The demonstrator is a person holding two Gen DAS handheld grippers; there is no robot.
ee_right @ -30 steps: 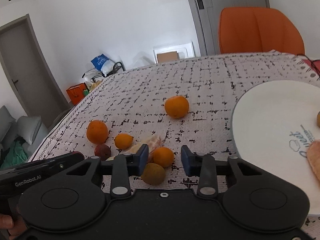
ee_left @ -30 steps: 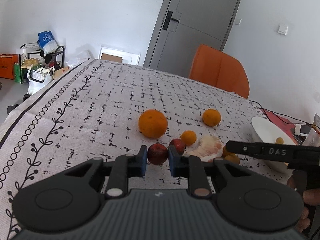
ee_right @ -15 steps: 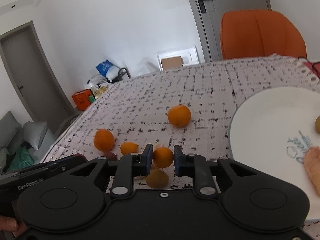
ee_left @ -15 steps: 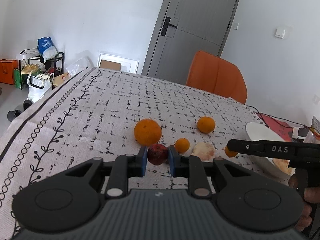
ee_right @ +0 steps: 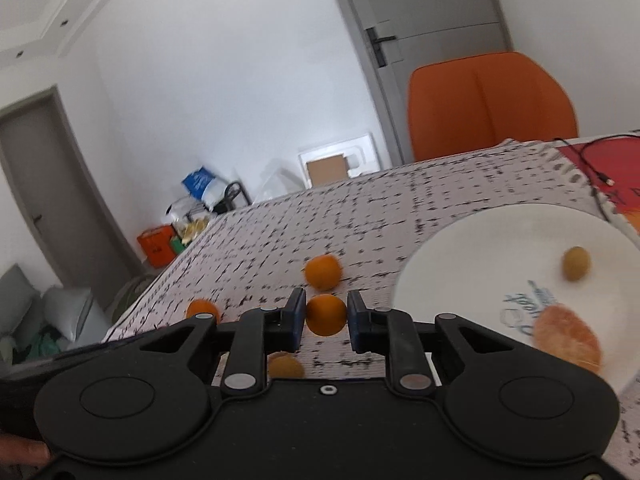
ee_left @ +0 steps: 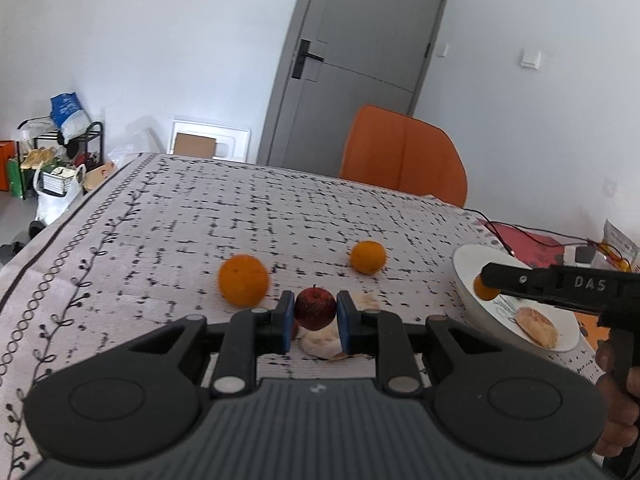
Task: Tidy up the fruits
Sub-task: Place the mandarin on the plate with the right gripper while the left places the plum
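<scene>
My left gripper (ee_left: 315, 311) is shut on a small dark red apple (ee_left: 315, 307) and holds it above the table. My right gripper (ee_right: 327, 316) is shut on a small orange (ee_right: 326, 314), lifted near the left rim of the white plate (ee_right: 452, 248). The plate holds a peeled citrus piece (ee_right: 568, 338) and a small green-brown fruit (ee_right: 576, 263). In the left wrist view the right gripper (ee_left: 486, 282) reaches over the plate (ee_left: 466, 264). A large orange (ee_left: 243, 279), a smaller orange (ee_left: 367, 256) and a peeled citrus piece (ee_left: 320, 344) lie on the patterned tablecloth.
An orange chair (ee_left: 404, 156) stands at the table's far side. A red mat with a black cable (ee_right: 600, 164) lies beyond the plate. A brownish fruit (ee_right: 285, 366) lies on the table under my right gripper. Bags and a rack (ee_left: 60, 152) stand on the floor at left.
Both grippers have risen with their fruit. The right gripper with the small orange has moved right, close to the plate. The left gripper has lifted the apple higher above the table.
</scene>
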